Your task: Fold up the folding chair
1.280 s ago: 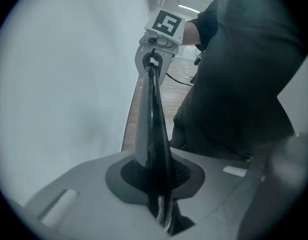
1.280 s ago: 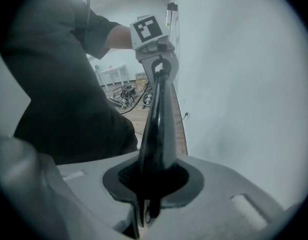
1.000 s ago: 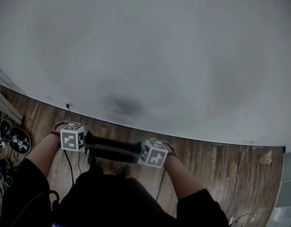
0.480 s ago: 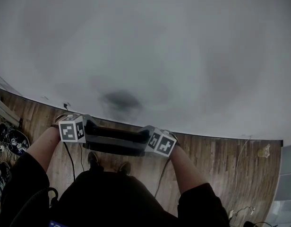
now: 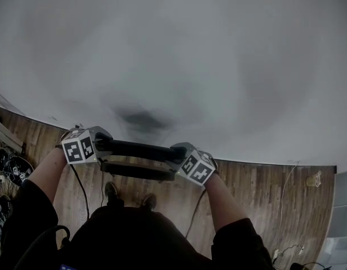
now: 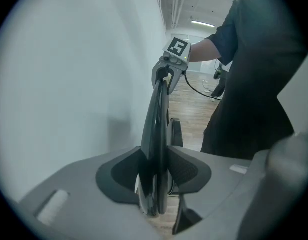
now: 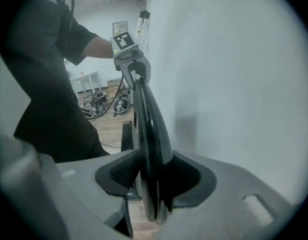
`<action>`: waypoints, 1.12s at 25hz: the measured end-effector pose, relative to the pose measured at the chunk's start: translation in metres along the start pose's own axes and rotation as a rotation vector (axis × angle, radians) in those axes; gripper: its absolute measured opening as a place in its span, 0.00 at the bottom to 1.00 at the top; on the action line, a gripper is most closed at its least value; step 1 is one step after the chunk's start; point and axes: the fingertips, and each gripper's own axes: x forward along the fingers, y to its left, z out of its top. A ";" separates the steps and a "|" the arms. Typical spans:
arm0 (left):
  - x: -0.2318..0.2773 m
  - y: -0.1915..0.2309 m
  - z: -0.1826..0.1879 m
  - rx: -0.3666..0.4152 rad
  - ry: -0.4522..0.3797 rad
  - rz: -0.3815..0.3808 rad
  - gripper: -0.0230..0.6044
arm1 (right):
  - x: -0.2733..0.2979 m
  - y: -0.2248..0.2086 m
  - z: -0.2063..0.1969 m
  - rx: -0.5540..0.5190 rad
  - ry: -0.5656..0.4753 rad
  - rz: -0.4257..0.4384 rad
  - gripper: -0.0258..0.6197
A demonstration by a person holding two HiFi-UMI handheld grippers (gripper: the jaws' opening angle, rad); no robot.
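Wall (image 5: pixel 179 49) close ahead of chair (image 5: pixel 134 149); cable clutter (image 5: pixel 18 167) on floor (image 5: pixel 258 190) left.

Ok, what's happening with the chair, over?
Left tongs and right tongs grip the chair, jaws just easing open. Chair folded flat. White wall close beside it.

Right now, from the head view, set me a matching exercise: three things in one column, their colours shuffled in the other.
Things: 1 folding chair; 2 wall; 3 floor.
Colours: A brown wood; B black; C pale grey-white.
Pairs: 1-B, 2-C, 3-A.
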 end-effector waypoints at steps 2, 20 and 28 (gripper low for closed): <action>0.000 0.007 0.001 0.003 0.007 0.021 0.31 | 0.000 -0.007 0.000 0.009 0.006 -0.030 0.33; 0.001 0.063 -0.001 0.029 0.085 0.189 0.33 | 0.015 -0.066 0.005 0.096 0.017 -0.241 0.42; 0.004 0.086 -0.002 0.001 0.102 0.267 0.31 | 0.023 -0.090 0.007 0.131 0.035 -0.301 0.44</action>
